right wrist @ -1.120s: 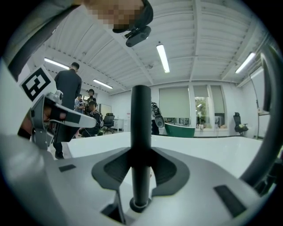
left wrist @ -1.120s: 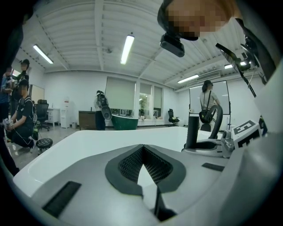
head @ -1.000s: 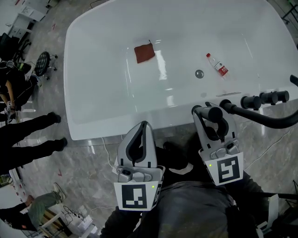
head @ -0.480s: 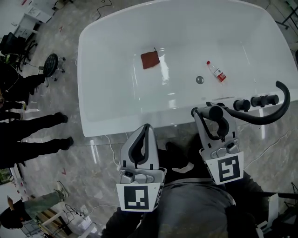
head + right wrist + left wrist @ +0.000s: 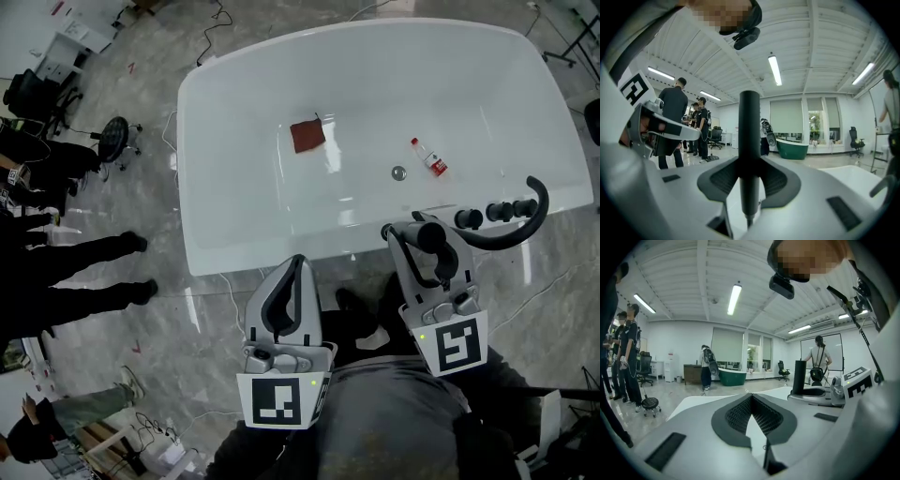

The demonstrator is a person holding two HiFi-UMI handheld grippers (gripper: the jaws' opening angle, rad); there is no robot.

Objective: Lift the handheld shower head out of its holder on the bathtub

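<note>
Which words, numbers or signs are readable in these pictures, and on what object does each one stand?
Bottle label: red, too small to read.
Left cube and right cube: black-and-white square markers only, no words.
No other text is readable.

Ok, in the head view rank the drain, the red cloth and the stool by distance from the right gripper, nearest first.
1. The drain, on the tub floor just beyond the right gripper.
2. The red cloth, on the tub floor farther left.
3. The stool, on the room floor left of the tub.
</note>
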